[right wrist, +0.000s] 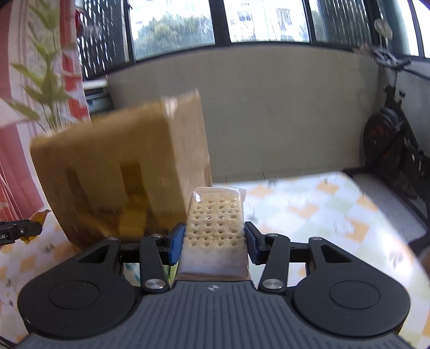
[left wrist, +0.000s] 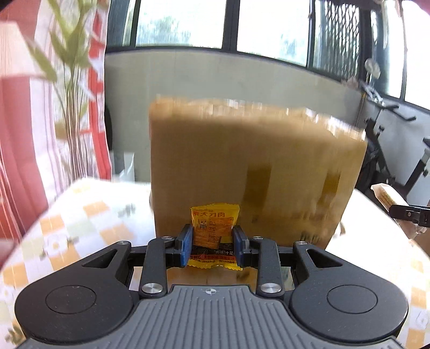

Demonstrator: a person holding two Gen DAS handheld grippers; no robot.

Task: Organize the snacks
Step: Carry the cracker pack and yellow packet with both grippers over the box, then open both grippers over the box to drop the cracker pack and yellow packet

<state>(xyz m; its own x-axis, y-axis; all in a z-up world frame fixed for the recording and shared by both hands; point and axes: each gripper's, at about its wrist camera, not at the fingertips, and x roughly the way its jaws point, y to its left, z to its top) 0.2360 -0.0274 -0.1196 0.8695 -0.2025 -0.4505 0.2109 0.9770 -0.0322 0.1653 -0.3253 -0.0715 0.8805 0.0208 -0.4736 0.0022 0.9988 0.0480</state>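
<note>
- Left claw (left wrist: 212,241): blue flat pads clamped on the two sides of a small yellow snack packet (left wrist: 213,236), glossy crinkled film with red print and a cartoon figure, held upright just in front of the box.
- Right claw (right wrist: 214,241): blue pads pressed against the long edges of a cracker pack (right wrist: 215,228), clear shiny wrap over pale rectangular crackers dotted with rows of small holes, tilted away from the camera.
- Cardboard box (left wrist: 255,171): tall, brown, matte, blurred, with darker tape strips on its near face; standing on the surface, straight ahead of the left claw and to the left of the right one.
- Surface (right wrist: 309,212): covered by a soft-looking cloth checked in white, orange and pale green.
- In the left wrist view, at the right edge, the cracker pack's end and the other claw's black tip.
- Behind: striped red and white curtain (left wrist: 24,134), thin green leafy stems (left wrist: 70,67), dark-framed windows (right wrist: 174,24), black exercise bike (right wrist: 395,145).
</note>
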